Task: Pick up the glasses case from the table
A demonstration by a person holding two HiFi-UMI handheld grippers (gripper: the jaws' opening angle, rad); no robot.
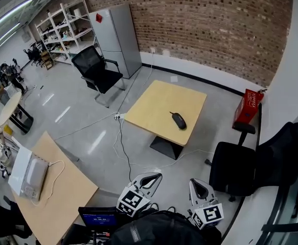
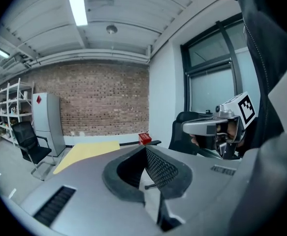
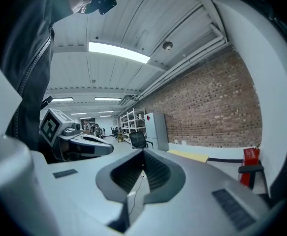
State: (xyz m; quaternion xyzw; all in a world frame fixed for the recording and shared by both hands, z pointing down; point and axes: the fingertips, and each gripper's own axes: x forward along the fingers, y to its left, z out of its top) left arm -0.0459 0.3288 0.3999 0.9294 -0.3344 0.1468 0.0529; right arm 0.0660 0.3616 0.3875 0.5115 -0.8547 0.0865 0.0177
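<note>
The left tongs (image 1: 155,176) and right tongs (image 1: 195,181) are both shut and empty, and the glasses case (image 1: 179,120) lies on the yellow table (image 1: 154,106) far ahead of them, so I think the next move is to go closer and open one.

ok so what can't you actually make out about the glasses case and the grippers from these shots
Head view: the glasses case is too small to show its seam or whether it is shut.
Both gripper views: the case is not seen; the yellow table lies nearly edge-on, partly behind the gripper's body.
Head view: the hands on the left gripper and right gripper hide under the marker cubes.
</note>
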